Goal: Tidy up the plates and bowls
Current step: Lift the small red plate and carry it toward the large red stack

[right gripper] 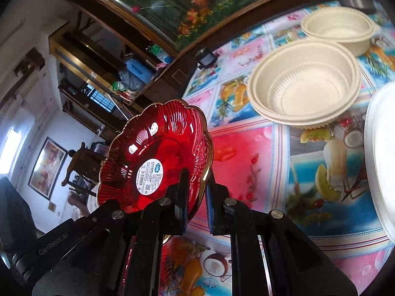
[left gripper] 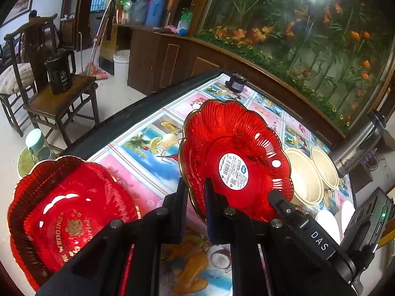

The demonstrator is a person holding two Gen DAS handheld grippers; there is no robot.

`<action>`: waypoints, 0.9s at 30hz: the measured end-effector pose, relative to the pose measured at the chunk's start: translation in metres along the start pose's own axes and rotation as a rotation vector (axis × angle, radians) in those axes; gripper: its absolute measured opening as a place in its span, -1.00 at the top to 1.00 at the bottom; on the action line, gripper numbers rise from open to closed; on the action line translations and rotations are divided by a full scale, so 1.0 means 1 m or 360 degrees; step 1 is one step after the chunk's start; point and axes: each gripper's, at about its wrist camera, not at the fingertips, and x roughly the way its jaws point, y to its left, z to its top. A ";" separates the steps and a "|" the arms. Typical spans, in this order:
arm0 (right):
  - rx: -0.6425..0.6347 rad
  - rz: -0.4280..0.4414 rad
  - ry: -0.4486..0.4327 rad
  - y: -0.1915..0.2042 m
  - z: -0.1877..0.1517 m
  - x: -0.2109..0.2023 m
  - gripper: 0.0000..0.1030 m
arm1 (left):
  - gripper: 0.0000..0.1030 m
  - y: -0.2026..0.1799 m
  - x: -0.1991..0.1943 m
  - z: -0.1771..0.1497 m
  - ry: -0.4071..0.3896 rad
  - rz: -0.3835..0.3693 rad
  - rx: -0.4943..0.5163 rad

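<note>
Nearest in the left wrist view: left claw [left gripper: 196, 197] clamped on the near rim of a red plate [left gripper: 234, 157], one black finger on each face of the rim. Plate lifted clear of the counter [left gripper: 138, 153] and tipped up steeply on edge, underside with its white round label toward the camera, scalloped gold rim pointing up and away. No long axis to speak of: round, flower-edged. At its lower right, the other black claw reaching in against the same rim.

Down at the left, a stack of red plates [left gripper: 69, 212] lying flat, face up, gold lettering readable in the well.

Beyond the held plate on the right, two cream bowls [left gripper: 306, 175], open sides up, just beside each other. Farther, at the counter's back edge, a small dark box-like item [left gripper: 237, 83]. Off the counter to the left, a wooden chair [left gripper: 61, 103] carrying a black jug [left gripper: 60, 71].

In the right wrist view: right claw [right gripper: 195, 197] pinched shut on the red plate [right gripper: 153, 157] at its lower right rim, plate tilted on edge, label side facing the lens, top leaning left and away. Past it, cream bowls [right gripper: 306, 86] upright on the patterned cloth.
</note>
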 end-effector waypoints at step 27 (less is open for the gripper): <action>-0.0564 0.0085 -0.0124 0.112 -0.098 -0.009 0.75 | 0.78 0.105 -0.076 -0.020 -0.0144 0.0091 -0.0018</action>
